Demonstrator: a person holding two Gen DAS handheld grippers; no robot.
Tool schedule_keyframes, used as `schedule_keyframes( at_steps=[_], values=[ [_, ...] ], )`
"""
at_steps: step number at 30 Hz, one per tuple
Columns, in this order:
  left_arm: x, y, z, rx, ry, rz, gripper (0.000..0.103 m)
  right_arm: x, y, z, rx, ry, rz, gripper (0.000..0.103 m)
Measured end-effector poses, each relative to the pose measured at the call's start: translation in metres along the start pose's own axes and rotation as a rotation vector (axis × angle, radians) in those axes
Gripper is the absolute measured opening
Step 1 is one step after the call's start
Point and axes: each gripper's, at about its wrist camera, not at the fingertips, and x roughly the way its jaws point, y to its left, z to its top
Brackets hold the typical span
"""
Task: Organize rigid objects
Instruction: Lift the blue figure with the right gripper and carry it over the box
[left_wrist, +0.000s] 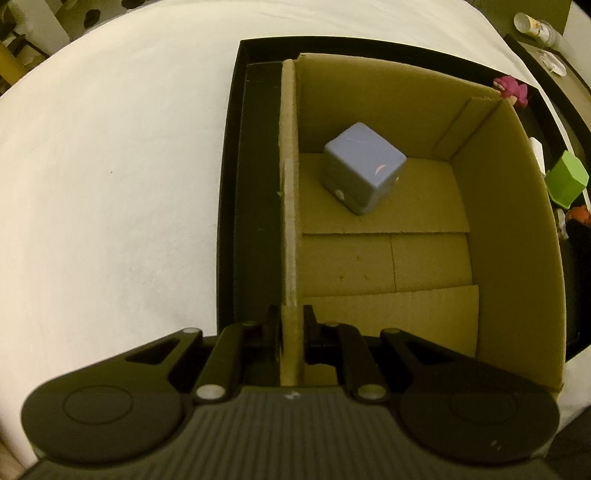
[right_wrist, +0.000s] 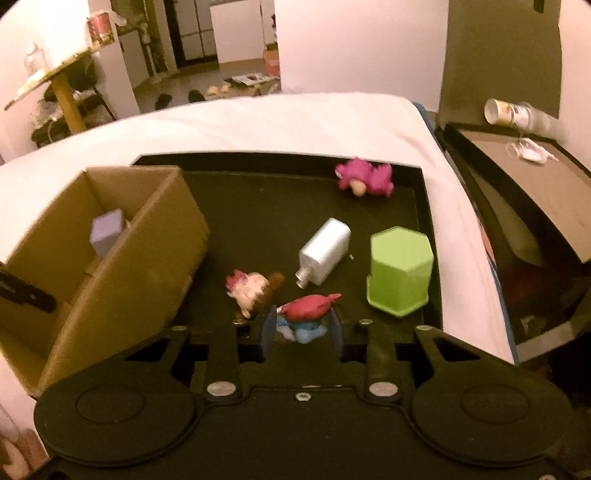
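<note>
Figurine (right_wrist: 304, 317), red-capped with blue below, sits between the right gripper (right_wrist: 302, 326) fingers, whose pads press its sides; blur hides finer detail. The left gripper (left_wrist: 290, 328) is clamped on the corrugated wall of the cardboard box (left_wrist: 509, 236). No writing is readable anywhere. Just beyond the figurine on the black tray (right_wrist: 258, 206) lie a brown-haired doll (right_wrist: 251, 290), a white bottle (right_wrist: 323, 256) on its side and a glossy green hexagonal block (right_wrist: 399, 271). A smooth lilac cube (left_wrist: 362, 171) rests in the box. Farthest, a pink toy (right_wrist: 364, 177) lies by the tray's rim.
</note>
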Motion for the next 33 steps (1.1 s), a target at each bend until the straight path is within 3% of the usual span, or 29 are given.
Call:
schedule_keyframes(
  at_steps=[2, 5, 9, 13, 14, 16, 18, 23, 33],
  values=[
    [-0.001, 0.001, 0.000, -0.003, 0.000, -0.002, 0.010, -0.004, 0.003, 0.005, -0.007, -0.013, 0.010, 0.027],
    [0.000, 0.003, 0.000, -0.009, -0.001, -0.007, 0.010, -0.008, 0.006, 0.012, -0.014, -0.022, 0.033, 0.001],
    [0.000, 0.006, 0.000, -0.017, -0.001, -0.014, 0.010, -0.010, 0.012, 0.018, -0.038, -0.032, 0.040, 0.000],
    [0.000, 0.007, -0.001, -0.015, -0.003, -0.018, 0.010, -0.002, 0.011, 0.015, -0.018, 0.011, 0.060, 0.002],
    [0.000, 0.008, -0.001, -0.015, -0.003, -0.020, 0.010, -0.001, 0.011, 0.013, -0.001, 0.020, 0.067, 0.006],
    [0.001, 0.009, -0.001, -0.013, -0.004, -0.023, 0.010, 0.003, 0.014, 0.009, 0.011, 0.034, 0.066, 0.025],
    [0.001, 0.010, -0.001, -0.014, -0.003, -0.025, 0.011, 0.006, 0.019, 0.005, -0.002, 0.044, 0.064, 0.061],
    [0.001, 0.011, -0.001, -0.012, -0.002, -0.030, 0.011, 0.015, 0.033, -0.002, -0.060, 0.050, 0.061, 0.072],
    [0.003, 0.015, 0.000, -0.013, 0.000, -0.035, 0.011, 0.035, 0.039, -0.004, -0.132, 0.080, 0.064, 0.074]
  ],
)
